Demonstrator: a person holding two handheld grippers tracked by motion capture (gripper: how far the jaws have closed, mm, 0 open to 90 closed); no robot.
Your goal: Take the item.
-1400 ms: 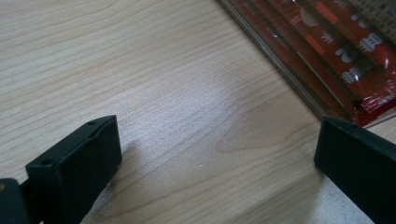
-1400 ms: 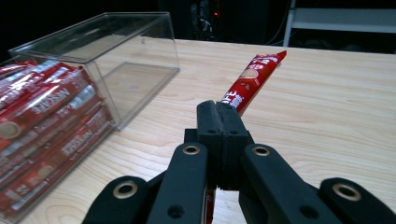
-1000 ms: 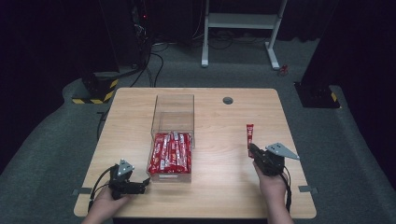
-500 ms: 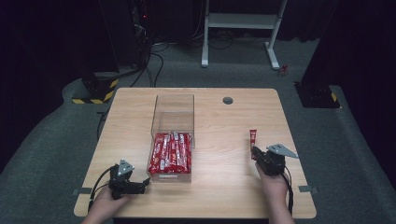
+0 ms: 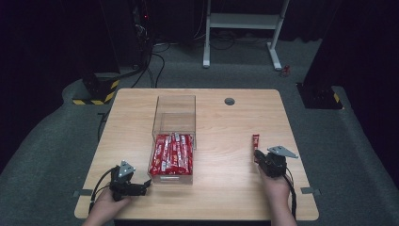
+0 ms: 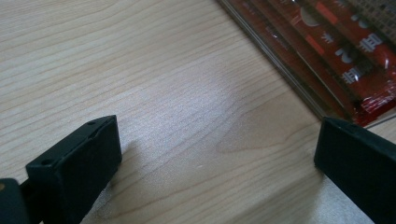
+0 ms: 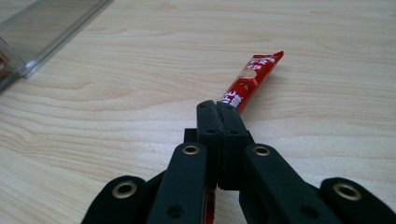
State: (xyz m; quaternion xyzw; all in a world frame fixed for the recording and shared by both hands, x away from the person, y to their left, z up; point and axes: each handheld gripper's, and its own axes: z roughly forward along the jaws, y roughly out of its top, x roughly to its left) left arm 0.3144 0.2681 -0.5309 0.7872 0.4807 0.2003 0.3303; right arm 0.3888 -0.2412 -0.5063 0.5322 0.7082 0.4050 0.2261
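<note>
Nearest us, our left hand-held gripper (image 5: 147, 184) rests on the tabletop (image 5: 221, 197) with its jaws spread wide, released, just beside the near corner of the clear box (image 5: 173, 136) packed with red sachets (image 5: 172, 153). Our right hand-held gripper (image 7: 218, 112) is clenched on one red sachet (image 7: 250, 80), which stretches ahead of its jaws, lying on the wood well apart from the box.
</note>
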